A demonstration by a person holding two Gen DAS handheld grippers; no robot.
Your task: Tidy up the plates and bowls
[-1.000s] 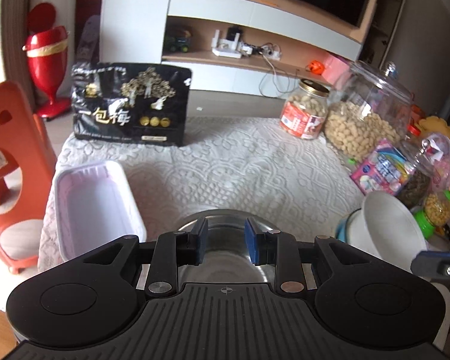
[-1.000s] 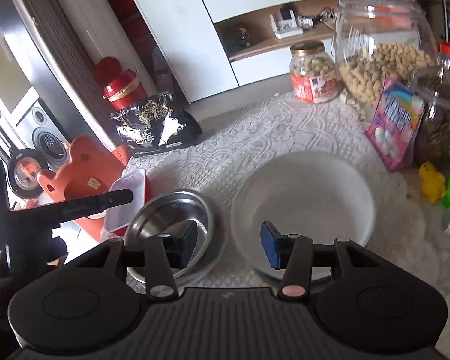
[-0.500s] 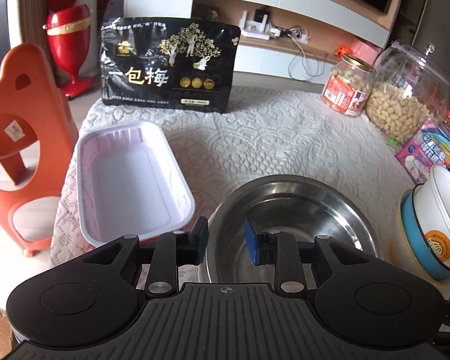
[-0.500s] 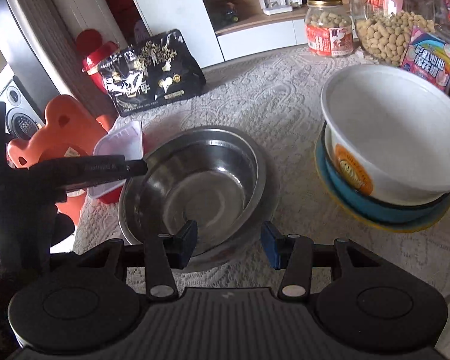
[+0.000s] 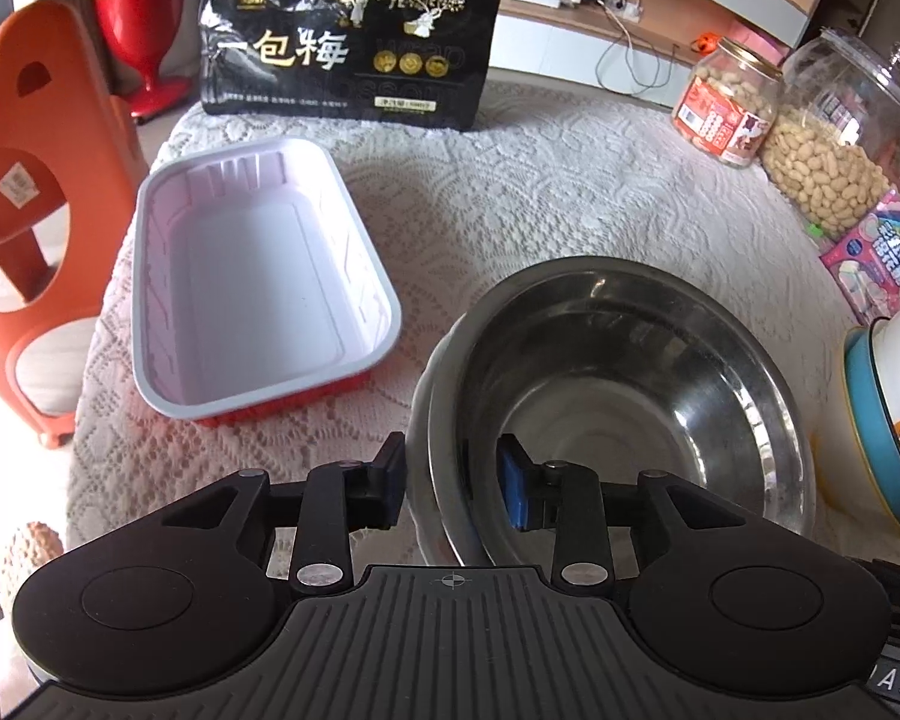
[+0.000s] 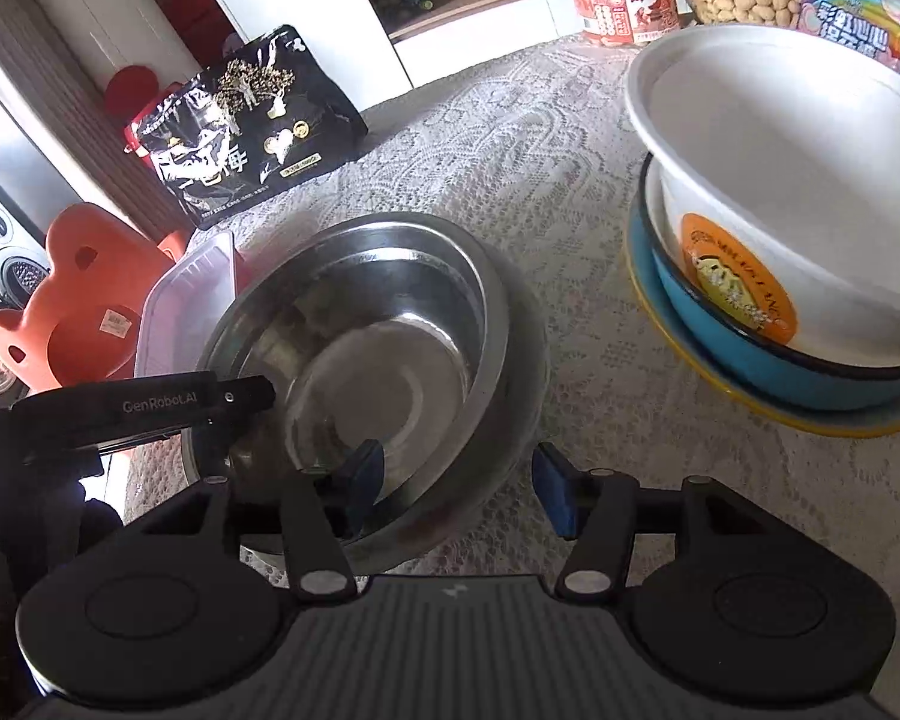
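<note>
Both claws straddle the steel bowl's rim, gaps widening, nothing clamped.

We see the left claw (image 5: 453, 483) and right claw (image 6: 456, 489), each just opening, pads clear of the steel bowl (image 5: 618, 396) on the lace-covered bench (image 5: 540, 192). Left of the bowl lies a white tray (image 5: 258, 282); right of it, a white bowl (image 6: 780, 180) sits nested in a blue bowl (image 6: 750, 354).

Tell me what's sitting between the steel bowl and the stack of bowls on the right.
Nothing: in the right wrist view only bare lace tablecloth separates the steel bowl from the stack of bowls, which stand apart.
</note>
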